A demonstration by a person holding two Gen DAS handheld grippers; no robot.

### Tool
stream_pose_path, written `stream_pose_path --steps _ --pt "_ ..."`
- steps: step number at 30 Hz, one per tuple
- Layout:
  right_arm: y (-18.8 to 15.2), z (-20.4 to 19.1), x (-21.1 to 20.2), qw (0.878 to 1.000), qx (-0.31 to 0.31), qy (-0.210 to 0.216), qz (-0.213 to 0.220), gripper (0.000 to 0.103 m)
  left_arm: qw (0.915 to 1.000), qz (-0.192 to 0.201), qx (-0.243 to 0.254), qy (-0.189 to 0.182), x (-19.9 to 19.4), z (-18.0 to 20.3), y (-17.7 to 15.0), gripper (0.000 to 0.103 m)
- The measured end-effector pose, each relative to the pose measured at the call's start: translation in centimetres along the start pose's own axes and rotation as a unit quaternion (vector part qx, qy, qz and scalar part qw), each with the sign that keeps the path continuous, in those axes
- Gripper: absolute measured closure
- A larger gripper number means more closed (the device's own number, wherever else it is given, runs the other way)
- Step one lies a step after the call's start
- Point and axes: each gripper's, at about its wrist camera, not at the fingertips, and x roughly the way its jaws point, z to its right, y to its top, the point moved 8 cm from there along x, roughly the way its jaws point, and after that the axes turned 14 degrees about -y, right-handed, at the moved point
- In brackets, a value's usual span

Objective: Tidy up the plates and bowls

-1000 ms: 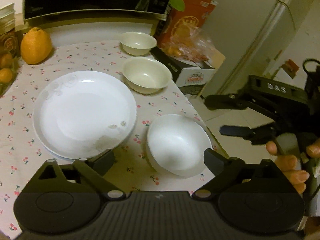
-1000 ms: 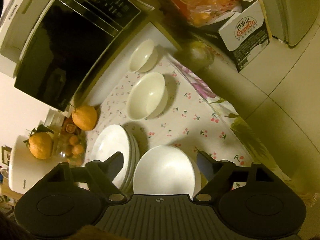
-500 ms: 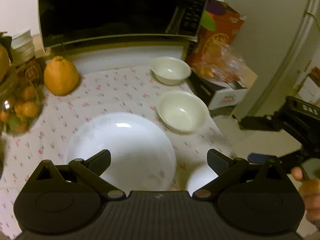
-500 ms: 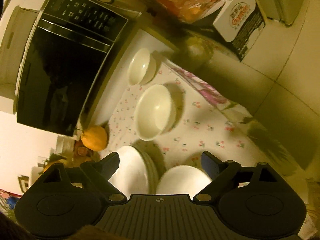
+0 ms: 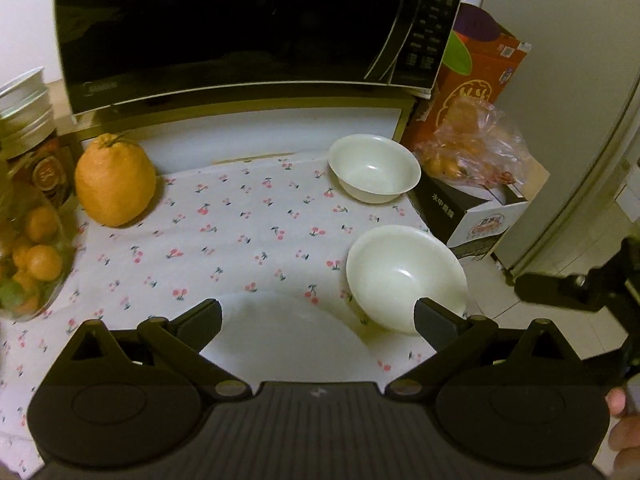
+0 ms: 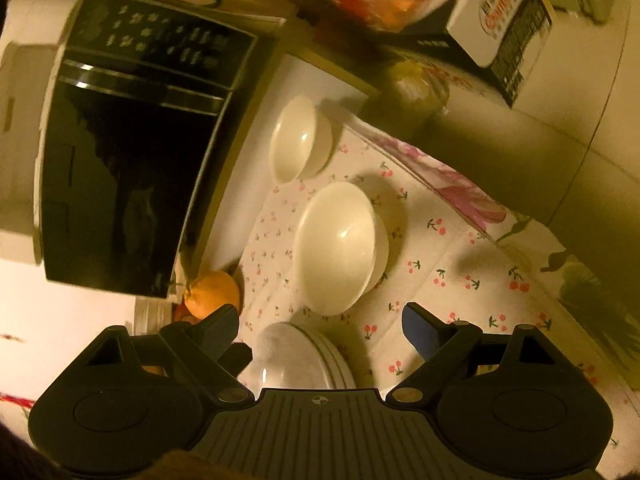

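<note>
Dark microwave (image 5: pixel 240 24) behind cherry-print tablecloth (image 5: pixel 224 236) (dim, yellowish light)

Dim, yellowish indoor light. Small glints sit inside the bowls (image 5: pixel 406 276), which cast soft shadows on the table (image 6: pixel 460 280). Fisheye edges bend; the microwave (image 6: pixel 132 140) looks smeared.

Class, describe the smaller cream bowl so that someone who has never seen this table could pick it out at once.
Find the big black microwave at the back of the cherry-print tablecloth. Below its button panel, at the cloth's far right corner, sits the small bowl. Unlike the wider bowl nearer the stacked plates, it is narrower and farthest back.
</note>
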Motion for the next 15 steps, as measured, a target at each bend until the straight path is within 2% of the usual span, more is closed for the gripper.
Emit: stream_pose_path --steps 4,10,13,15 --pt "0.8 0.5 0.9 1.000 0.024 0.020 -0.002 0.013 0.9999 -0.001 0.000 -0.013 1.3 0.0 0.9 0.007" --pt "1.3 0.2 1.7 0.997 0.054 0.055 0.004 0.013 0.9993 -0.014 0.012 -0.032 3.5 0.3 1.9 0.025" --pt "1.5 0.1 1.9 0.997 0.054 0.059 0.010 0.016 0.9991 -0.012 0.012 -0.039 4.1 0.2 2.3 0.030" --pt "1.7 0.1 2.2 0.996 0.060 0.060 0.014 0.022 0.9988 -0.016 0.009 -0.045 4.7 0.1 2.3 0.038"
